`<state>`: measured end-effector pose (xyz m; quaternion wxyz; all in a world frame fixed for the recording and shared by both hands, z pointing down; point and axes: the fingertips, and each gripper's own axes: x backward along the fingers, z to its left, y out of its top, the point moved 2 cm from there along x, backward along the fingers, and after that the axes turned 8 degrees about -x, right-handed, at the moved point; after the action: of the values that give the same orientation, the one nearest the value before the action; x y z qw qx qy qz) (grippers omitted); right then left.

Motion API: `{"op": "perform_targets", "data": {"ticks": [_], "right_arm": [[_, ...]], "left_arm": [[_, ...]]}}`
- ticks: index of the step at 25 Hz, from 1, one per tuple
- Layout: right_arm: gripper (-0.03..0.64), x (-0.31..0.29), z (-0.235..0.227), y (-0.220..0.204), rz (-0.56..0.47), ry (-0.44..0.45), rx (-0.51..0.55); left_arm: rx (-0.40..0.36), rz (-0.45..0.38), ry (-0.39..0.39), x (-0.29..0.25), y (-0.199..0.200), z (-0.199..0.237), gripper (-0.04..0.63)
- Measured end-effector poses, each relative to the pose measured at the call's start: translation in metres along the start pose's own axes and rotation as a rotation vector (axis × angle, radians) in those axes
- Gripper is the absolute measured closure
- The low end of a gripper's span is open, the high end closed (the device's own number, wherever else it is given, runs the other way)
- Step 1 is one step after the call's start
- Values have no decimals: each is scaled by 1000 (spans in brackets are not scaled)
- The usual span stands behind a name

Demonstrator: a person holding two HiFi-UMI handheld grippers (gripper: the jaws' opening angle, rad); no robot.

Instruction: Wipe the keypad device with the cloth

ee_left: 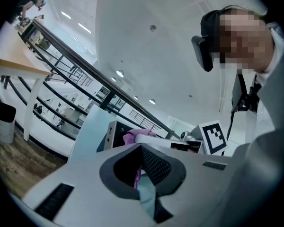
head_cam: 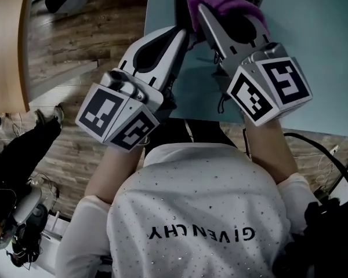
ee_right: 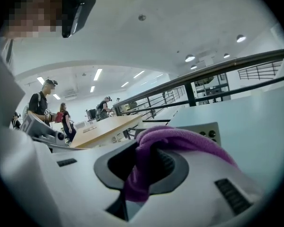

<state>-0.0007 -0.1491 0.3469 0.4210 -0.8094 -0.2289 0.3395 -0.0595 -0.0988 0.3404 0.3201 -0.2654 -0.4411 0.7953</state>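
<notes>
The pale blue surface (head_cam: 313, 57) carries the keypad device (ee_right: 204, 132) near its far edge, within our reach; our right gripper (ee_right: 144, 167) has its fingers clamped on the purple cloth (head_cam: 226, 4), which is bunched over the tips and held just beside the device, ready to rub the keys; our left gripper (head_cam: 182, 39) sits at the device's side, fingers only a slit apart and seemingly holding nothing, probably to steady it.
</notes>
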Motion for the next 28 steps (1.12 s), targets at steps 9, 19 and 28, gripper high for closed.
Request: {"op": "perform_targets", "data": {"ticks": [9,19,28], "right_arm": [[549,33,-49,6,-41,-120,-6],[549,60,-96,7,-47,-171,-62],[549,34,-15,4,-19,-38,-79]], "left_arm": [[-49,-21,3,-4,20,-20,595],[-67,-35,62,-2,36,-39,595],[-124,53,32,15,41,-7,595]]}}
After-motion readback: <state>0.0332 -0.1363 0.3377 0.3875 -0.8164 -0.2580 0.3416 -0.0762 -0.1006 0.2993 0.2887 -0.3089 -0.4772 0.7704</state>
